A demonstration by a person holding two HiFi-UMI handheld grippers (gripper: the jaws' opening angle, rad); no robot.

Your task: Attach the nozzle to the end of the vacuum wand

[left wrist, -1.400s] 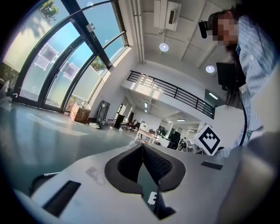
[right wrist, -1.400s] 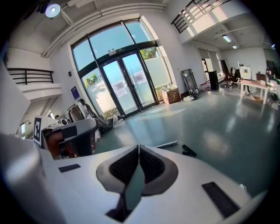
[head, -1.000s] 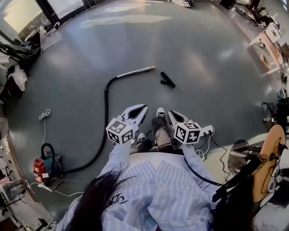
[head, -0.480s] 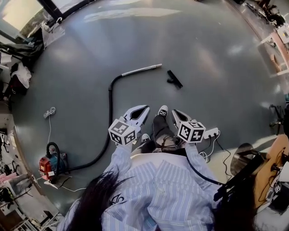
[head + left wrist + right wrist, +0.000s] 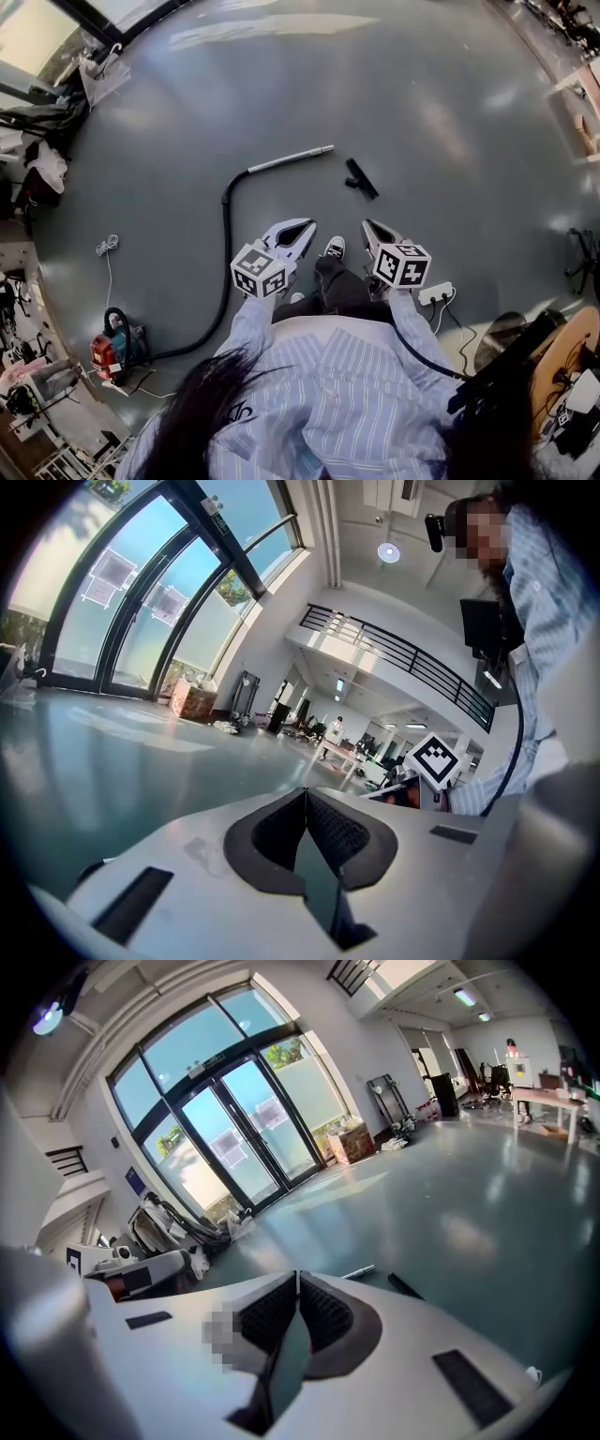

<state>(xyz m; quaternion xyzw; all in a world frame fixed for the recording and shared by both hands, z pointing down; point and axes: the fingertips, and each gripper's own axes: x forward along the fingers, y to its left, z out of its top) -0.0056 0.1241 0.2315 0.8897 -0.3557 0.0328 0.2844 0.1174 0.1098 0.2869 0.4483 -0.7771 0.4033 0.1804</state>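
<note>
**Nozzle and wand: position relative to the grippers**

The short black plastic floor nozzle (image 5: 361,178) lies flat on the grey polished floor (image 5: 441,112). In the head view its long axis runs diagonally, from upper left to lower right. It lies near the free end of the silver metal vacuum wand (image 5: 291,157) but does not touch it. The wand's axis slopes the opposite way, with its open end pointing toward the nozzle.

The right gripper (image 5: 367,226) is the nearer one. The nozzle lies almost straight ahead of its tips, lower down and well apart from them. The left gripper (image 5: 307,225) lines up better with the wand, which lies ahead of it and slightly to the right. Both grippers have their jaws together and hold nothing.

We judge that both sets of jaws must open before either part can be gripped, and that the right gripper suits the nozzle and the left the wand.

Only bare floor lies between the tips and the two parts. Our black-and-white shoe (image 5: 333,248) stands between the grippers. The black flexible hose (image 5: 225,253) curves back on the left to the red canister vacuum cleaner (image 5: 108,352). A white power strip (image 5: 436,293) lies to the right, behind the working area.
</note>
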